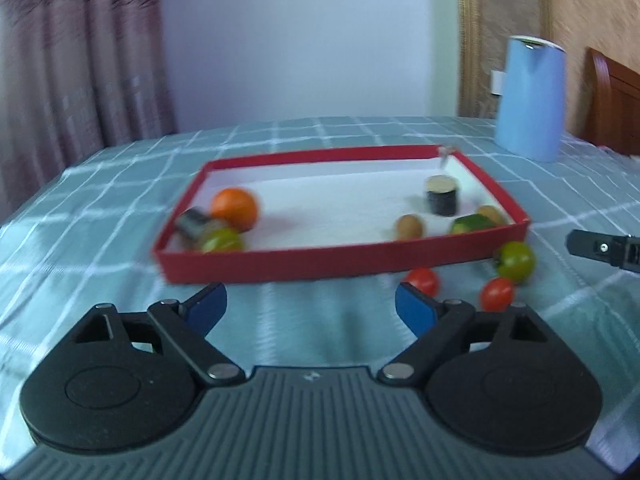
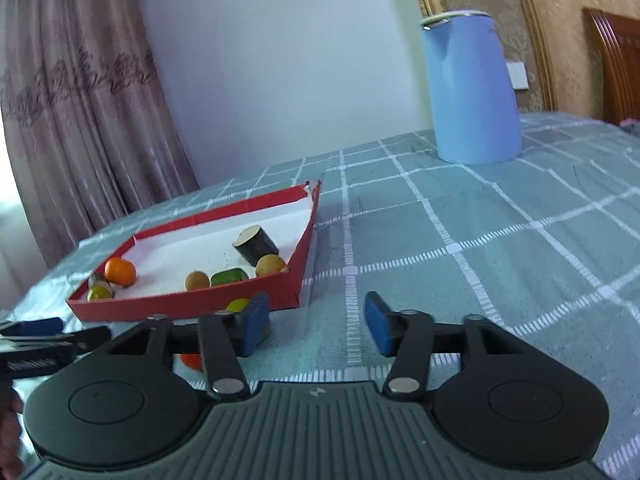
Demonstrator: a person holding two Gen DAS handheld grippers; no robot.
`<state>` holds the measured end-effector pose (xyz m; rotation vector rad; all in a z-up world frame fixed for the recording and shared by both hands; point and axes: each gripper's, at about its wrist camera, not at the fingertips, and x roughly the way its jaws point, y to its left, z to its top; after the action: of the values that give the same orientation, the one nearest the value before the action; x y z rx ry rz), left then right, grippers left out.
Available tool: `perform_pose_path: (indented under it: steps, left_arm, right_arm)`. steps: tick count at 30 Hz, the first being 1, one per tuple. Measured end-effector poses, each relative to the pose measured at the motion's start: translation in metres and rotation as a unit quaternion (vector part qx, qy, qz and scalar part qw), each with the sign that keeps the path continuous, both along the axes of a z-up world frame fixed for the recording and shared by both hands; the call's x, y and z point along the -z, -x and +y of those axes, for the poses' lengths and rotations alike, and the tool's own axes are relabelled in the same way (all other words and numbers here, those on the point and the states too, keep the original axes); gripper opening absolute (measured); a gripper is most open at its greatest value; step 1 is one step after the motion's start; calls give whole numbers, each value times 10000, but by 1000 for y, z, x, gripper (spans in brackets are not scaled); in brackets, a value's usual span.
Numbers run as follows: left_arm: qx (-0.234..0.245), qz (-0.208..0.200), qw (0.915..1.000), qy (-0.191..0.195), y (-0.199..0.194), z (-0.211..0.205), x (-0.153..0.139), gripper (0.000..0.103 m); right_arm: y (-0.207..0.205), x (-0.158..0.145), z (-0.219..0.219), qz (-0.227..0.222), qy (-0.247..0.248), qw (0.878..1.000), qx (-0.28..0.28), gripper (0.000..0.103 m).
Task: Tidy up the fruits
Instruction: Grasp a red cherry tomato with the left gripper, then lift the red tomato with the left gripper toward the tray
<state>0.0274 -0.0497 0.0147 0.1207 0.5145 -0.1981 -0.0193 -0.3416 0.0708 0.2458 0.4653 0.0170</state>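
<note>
A red-walled tray with a white floor lies on the checked cloth. It holds an orange, a green tomato, a dark cylinder, two brown fruits and a green piece. On the cloth before the tray lie a green tomato and two red tomatoes. My left gripper is open and empty, just short of the tray's front wall. My right gripper is open and empty, right of the tray.
A tall blue jug stands at the back right of the table. A wooden chair back is behind it. A curtain hangs at the far left. The right gripper's tip shows at the left view's right edge.
</note>
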Motion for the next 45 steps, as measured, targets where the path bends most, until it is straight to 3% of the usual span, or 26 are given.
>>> perform_pose_path:
  steps: [8,14,25,33,38,45]
  left_arm:
    - [280,-12,9989,-388,-16,-44,7,91]
    - [260,198,9981,-528,-31,-55,16,84]
    - [523,414,9973,-306,-31,-53,19,26]
    - [422,351,9983,-179,-22,-41,15,23]
    - [282,101,9994,-166,-5,-22,8,23]
    - [-436,-197,9989,5,5,39,-4,23]
  right_arm:
    - [2,3,-15,-89,-503,9987,-24,56]
    - [4,4,-20,-148,-677,9976,-74,56]
    - [4,5,-22,-144,-779,9969,-36,56]
    - [2,5,-22,-84,-767,9970,5,56]
    - [4,5,-23,-103,-777,9969,41,56]
    - [2,5,-22,-49,-741,9972,36,56]
